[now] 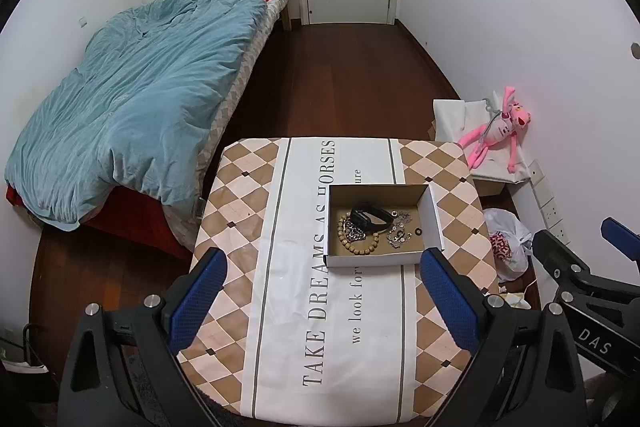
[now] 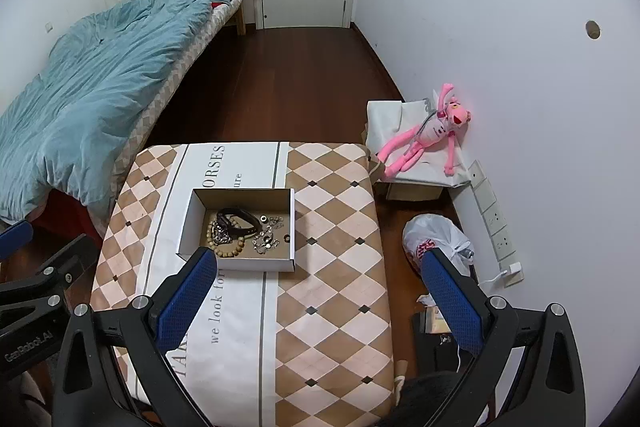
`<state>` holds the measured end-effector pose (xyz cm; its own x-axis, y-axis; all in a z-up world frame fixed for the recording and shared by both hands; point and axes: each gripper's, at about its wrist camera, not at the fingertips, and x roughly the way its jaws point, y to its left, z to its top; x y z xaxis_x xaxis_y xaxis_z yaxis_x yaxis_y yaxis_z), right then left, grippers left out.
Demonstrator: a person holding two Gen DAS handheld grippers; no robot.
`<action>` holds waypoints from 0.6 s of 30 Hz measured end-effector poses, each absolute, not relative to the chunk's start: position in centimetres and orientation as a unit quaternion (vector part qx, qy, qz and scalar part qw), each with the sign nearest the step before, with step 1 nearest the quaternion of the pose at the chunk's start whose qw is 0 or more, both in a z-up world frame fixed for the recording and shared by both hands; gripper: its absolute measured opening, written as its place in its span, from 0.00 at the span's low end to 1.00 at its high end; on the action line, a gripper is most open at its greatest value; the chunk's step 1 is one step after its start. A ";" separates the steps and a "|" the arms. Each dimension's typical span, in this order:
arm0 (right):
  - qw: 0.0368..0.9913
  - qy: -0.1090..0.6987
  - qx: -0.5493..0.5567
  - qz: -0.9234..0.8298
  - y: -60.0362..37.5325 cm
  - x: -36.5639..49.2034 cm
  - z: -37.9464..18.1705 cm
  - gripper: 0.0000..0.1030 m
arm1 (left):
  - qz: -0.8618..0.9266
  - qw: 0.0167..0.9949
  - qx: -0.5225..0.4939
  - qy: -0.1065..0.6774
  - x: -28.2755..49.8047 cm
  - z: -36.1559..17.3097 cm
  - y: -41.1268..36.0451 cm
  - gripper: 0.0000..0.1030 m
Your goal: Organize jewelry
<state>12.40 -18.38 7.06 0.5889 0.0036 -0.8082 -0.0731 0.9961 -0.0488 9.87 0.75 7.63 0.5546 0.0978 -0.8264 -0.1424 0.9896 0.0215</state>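
- Left gripper [image 1: 324,295] and right gripper [image 2: 318,297] hover short of the box [image 1: 430,211], jaws apart, empty.
- Box of jewelry [image 1: 370,227] sits on a checkered table [image 1: 240,187]; bed [image 1: 132,99] beyond-left.

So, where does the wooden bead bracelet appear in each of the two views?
Left wrist view: wooden bead bracelet lies right of centre, in the near-left part of the box.
Right wrist view: left of centre, just beyond the blue left finger.
Shared landmark: the black watch just behind it.
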 end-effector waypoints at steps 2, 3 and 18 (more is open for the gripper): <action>0.890 0.454 -0.037 0.022 -18.4 12.4 7.0 1.00 | 0.069 0.881 -0.023 0.468 9.9 7.5 0.9 0.96; 0.890 0.454 -0.038 0.022 -18.4 12.4 7.0 1.00 | 0.067 0.881 -0.023 0.469 10.0 7.4 0.9 0.96; 0.889 0.456 -0.041 0.022 -18.3 12.3 6.8 1.00 | 0.062 0.878 -0.029 0.473 10.1 6.4 1.3 0.96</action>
